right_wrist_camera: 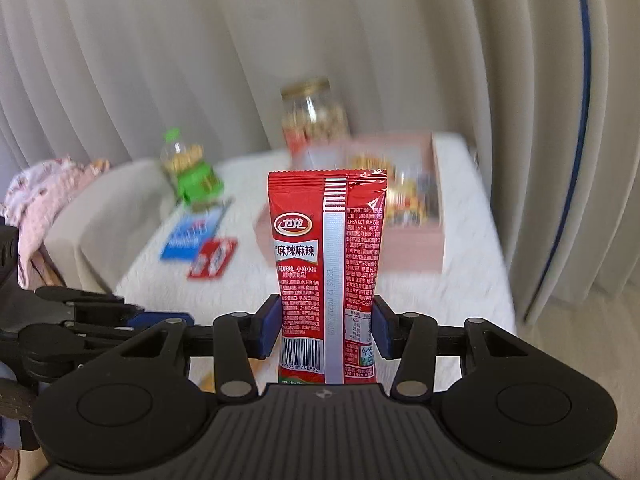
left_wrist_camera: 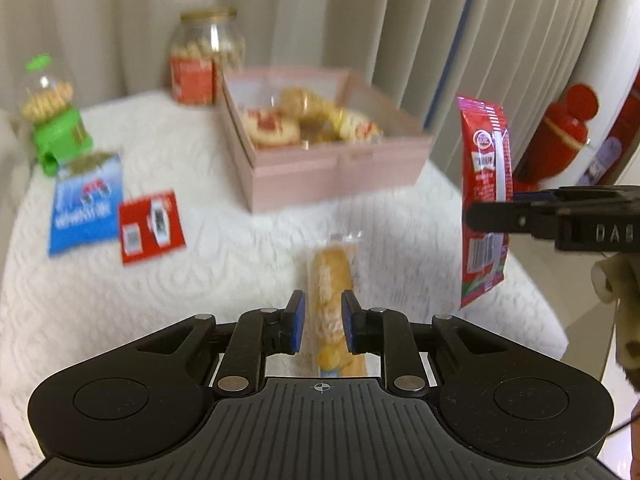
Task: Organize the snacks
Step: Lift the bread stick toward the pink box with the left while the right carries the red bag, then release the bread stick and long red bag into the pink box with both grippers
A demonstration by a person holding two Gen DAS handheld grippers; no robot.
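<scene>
My left gripper (left_wrist_camera: 323, 322) is shut on a clear-wrapped yellow bread stick (left_wrist_camera: 334, 276), held above the white quilted table. My right gripper (right_wrist_camera: 325, 326) is shut on a tall red spicy-snack packet (right_wrist_camera: 328, 264), held upright; the packet also shows in the left wrist view (left_wrist_camera: 485, 200), to the right of the bread stick. A pink open box (left_wrist_camera: 332, 168) with several wrapped snacks inside sits at the back of the table, and shows in the right wrist view (right_wrist_camera: 416, 256) behind the packet. A blue packet (left_wrist_camera: 86, 204) and a small red packet (left_wrist_camera: 152, 224) lie on the table at the left.
A jar of snacks with a red label (left_wrist_camera: 204, 56) stands behind the box. A green candy dispenser (left_wrist_camera: 56, 120) stands at the far left. Curtains hang behind the table. A red bottle-like object (left_wrist_camera: 560, 132) stands off the table to the right. Pink cloth (right_wrist_camera: 44, 196) lies at left.
</scene>
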